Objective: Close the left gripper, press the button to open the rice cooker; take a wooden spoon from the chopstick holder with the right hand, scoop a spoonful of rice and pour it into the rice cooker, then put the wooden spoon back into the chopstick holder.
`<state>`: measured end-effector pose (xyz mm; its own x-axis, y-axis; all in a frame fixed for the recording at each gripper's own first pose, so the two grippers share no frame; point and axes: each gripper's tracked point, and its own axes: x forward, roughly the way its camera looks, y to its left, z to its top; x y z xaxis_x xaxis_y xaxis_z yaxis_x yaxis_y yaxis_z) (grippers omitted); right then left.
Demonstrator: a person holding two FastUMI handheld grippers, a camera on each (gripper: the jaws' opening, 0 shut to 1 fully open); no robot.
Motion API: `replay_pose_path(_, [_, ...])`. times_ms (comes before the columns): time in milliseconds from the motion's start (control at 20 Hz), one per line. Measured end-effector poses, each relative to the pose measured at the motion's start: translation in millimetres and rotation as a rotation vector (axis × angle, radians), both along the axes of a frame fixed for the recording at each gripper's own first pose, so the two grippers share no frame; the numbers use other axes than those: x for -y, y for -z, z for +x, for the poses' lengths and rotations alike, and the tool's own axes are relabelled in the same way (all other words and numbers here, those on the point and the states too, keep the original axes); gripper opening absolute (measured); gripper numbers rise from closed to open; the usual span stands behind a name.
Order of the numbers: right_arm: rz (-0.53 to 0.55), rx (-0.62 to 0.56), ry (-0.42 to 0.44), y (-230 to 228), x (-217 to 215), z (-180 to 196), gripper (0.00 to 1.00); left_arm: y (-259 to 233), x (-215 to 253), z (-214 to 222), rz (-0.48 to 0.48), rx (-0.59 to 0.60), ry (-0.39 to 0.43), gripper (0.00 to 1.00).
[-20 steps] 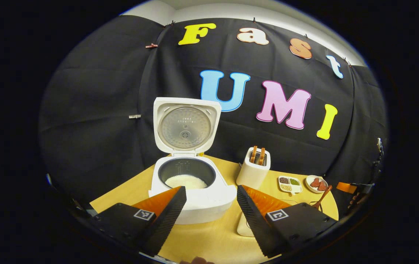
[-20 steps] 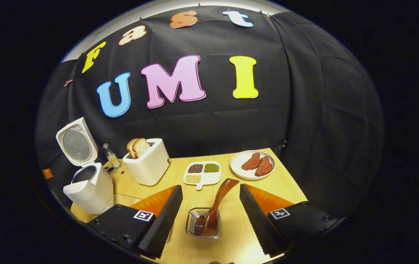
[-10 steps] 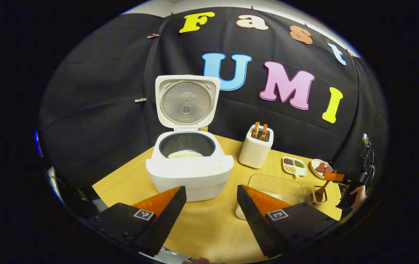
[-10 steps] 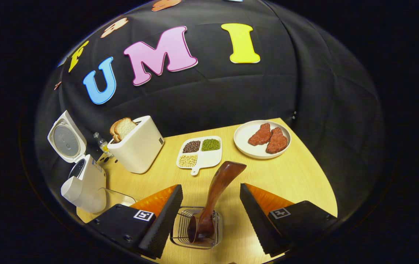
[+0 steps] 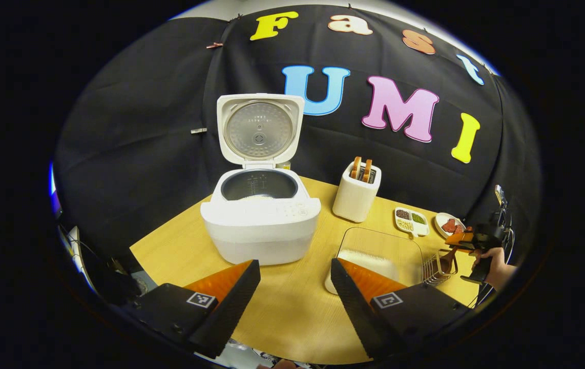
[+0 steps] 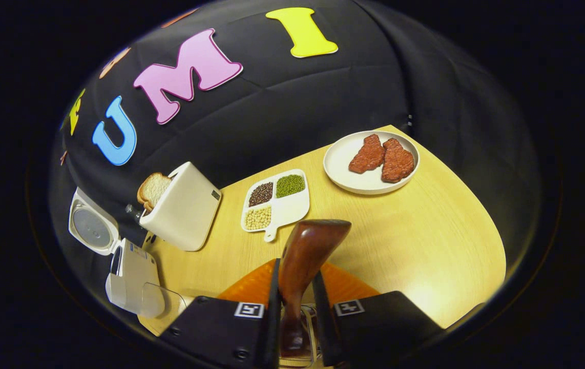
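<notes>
Right gripper (image 6: 294,292) apparently clamps the wooden spoon (image 6: 305,253); left gripper (image 5: 295,287) spread wide.

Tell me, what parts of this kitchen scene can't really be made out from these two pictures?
- Wooden spoon bowl, right gripper view: hidden behind the right gripper fingers, down in the chopstick holder.
- Rice level in the rice cooker, left gripper view: the pot's front rim hides it.
- Rice cooker panel buttons, left gripper view: too small.
- Bottle, right gripper view: mostly behind the toaster.

Staged kitchen booth, black cloth wall (image 5: 133,154), wooden table (image 5: 287,312), rice cooker (image 5: 260,225), toaster (image 5: 356,197)
</notes>
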<state>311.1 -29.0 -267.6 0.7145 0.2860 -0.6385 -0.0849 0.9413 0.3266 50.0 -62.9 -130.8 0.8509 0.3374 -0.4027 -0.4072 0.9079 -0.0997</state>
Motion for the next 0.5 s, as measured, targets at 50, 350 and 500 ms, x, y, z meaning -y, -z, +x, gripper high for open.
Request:
replay_pose_path(50, [0.011, -0.007, 0.009, 1, -2, -1, 0.16, 2, 0, -1, -0.002, -0.001, 0.000, 0.96])
replay_pose_path(350, [0.019, 0.110, -0.012, -46, -4, -7, 0.17, 2, 2, -6, -0.033, 0.020, 0.005, 0.96])
replay_pose_path(500, [0.021, 0.180, -0.025, -80, -9, -13, 0.17, 0, -1, -9, -0.034, 0.031, 0.025, 0.96])
